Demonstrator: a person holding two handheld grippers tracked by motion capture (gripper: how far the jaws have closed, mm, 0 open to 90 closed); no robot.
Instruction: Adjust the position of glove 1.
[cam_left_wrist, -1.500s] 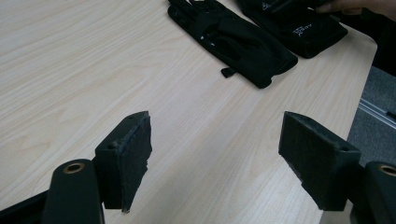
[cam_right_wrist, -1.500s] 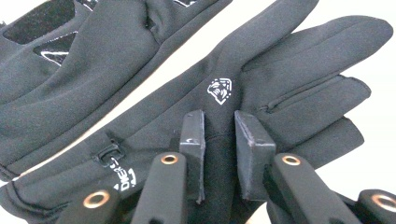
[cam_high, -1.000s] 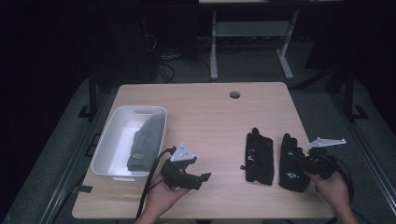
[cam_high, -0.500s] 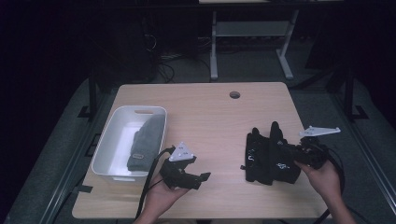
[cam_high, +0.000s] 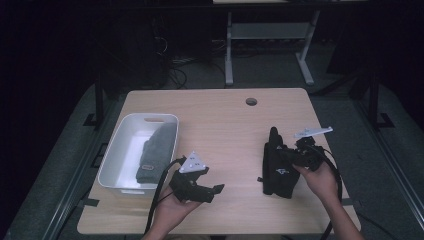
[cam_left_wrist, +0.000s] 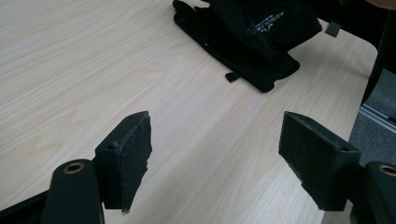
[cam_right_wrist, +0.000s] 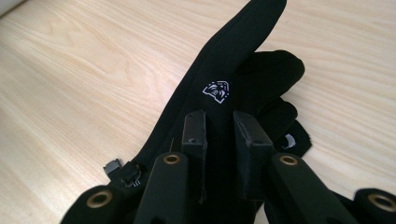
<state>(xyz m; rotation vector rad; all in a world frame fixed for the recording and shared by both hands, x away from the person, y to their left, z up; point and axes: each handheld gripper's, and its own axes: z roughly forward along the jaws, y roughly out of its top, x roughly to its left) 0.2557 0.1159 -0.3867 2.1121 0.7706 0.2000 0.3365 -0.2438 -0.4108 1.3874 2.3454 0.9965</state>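
White plastic bin: sitting at the left side of the light wooden table, its long side running away from the person.
Grey knitted fabric piece: lying inside the bin along its right wall, a small label showing near its close end.
Left gripper: resting in the person's left hand just right of the bin, low over the table's near edge, pointing right; its jaws are standing wide apart with nothing between them, bare tabletop showing in the gap in the left gripper view.
Black glove with a small white logo: being pinched at mid-length by the right gripper, its upper part lifting off the wood; in the high view it is lying over a second black glove on the right half of the table.
Right gripper: clamping on the logo glove, held in the person's right hand, jaws pointing left.
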